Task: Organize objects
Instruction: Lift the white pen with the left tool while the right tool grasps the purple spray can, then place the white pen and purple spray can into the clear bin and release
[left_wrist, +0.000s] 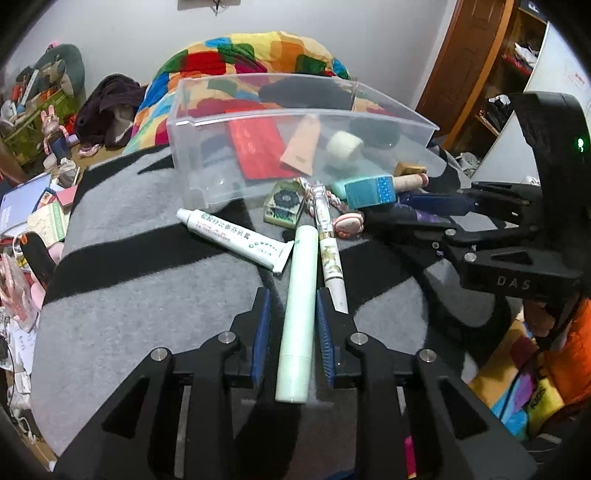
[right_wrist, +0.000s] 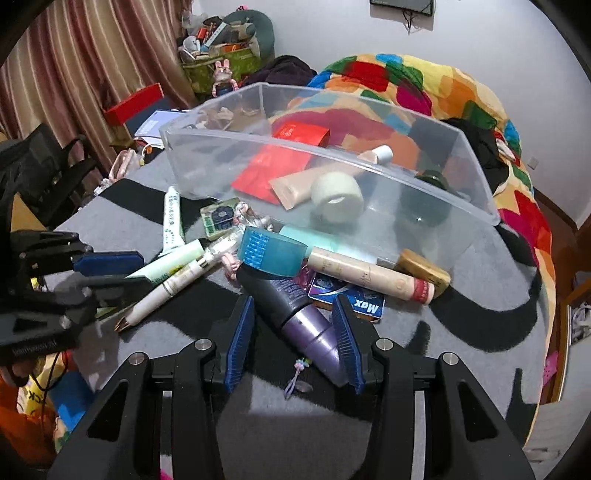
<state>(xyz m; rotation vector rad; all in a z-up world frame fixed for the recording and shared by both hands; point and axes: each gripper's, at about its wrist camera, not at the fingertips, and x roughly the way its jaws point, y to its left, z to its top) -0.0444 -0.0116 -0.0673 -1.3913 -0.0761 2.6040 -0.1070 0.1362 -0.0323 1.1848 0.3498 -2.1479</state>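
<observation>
Two grippers work the loose pile in front of the clear plastic bin (left_wrist: 207, 173) on the grey-and-black striped blanket (left_wrist: 129, 302). Left gripper (left_wrist: 292, 306) straddles a pale green tube (left_wrist: 297, 314) lying on the blanket, jaws narrowly apart; a sliver of gap shows on each side, so pads appear not to press. Right gripper (right_wrist: 293, 328) is set around a black-and-purple bottle (right_wrist: 295, 314) lying slantwise near the pile's near edge; its right pad touches the purple end, the left pad stands clear, so no firm hold. Bin already holds a red packet (right_wrist: 273, 170), a tape roll (right_wrist: 338, 197) and a beige tube (right_wrist: 295, 188). Step in hand, by my reading: pick-up, both sides. Next calls for squaring on the bottle, closing, lifting over the near wall.
</observation>
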